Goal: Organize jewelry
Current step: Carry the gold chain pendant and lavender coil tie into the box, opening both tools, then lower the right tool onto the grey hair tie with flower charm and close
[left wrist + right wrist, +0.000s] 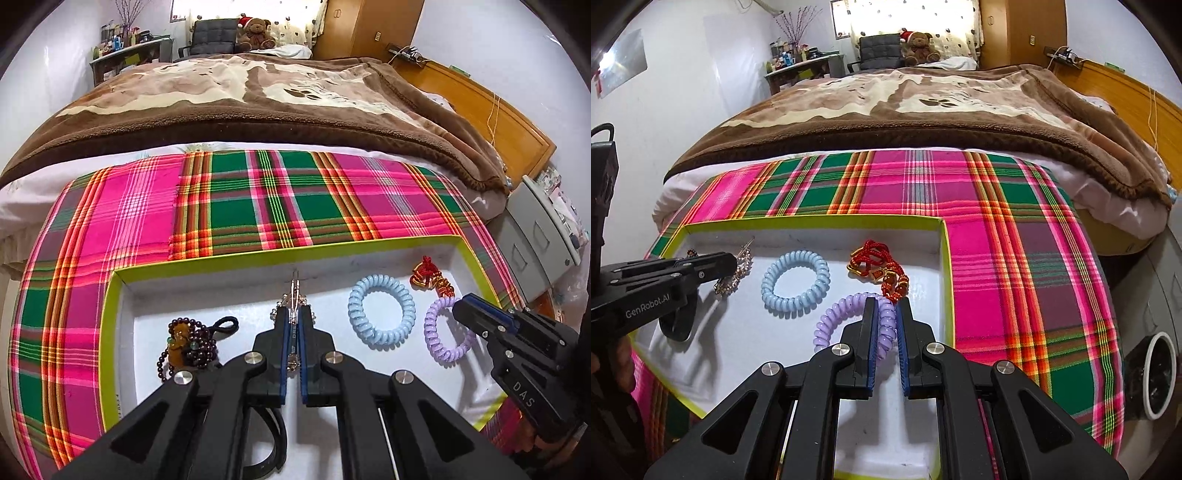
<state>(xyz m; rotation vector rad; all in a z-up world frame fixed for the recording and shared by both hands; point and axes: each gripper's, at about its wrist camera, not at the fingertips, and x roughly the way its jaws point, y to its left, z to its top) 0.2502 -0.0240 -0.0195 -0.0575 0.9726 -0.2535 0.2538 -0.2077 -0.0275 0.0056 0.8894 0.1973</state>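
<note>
Left gripper (292, 317) fingers are clamping a thin sparkly hair clip (294, 295) at mid-length; its tip is poking out ahead, over the middle of the white tray (258, 291). Right gripper (886, 308) fingers are pinching one side of the purple coil tie (846, 314), the rest of the loop lying on the tray floor.

Risks as I'm reading it:
- Clip is slim and smooth, so it's likely pivoting or slipping if tilted.
- Coil is stretchy; lifting may be making it spring or snag the red knotted cord (879, 271), which is touching it.
- Blue coil tie (795, 282) is sitting between both grippers, easy to knock.
- Bead bracelet (188, 343) is lying just beside the left gripper.
- Tray is resting on plaid cloth (1015, 229) on the bed, possibly sliding.
</note>
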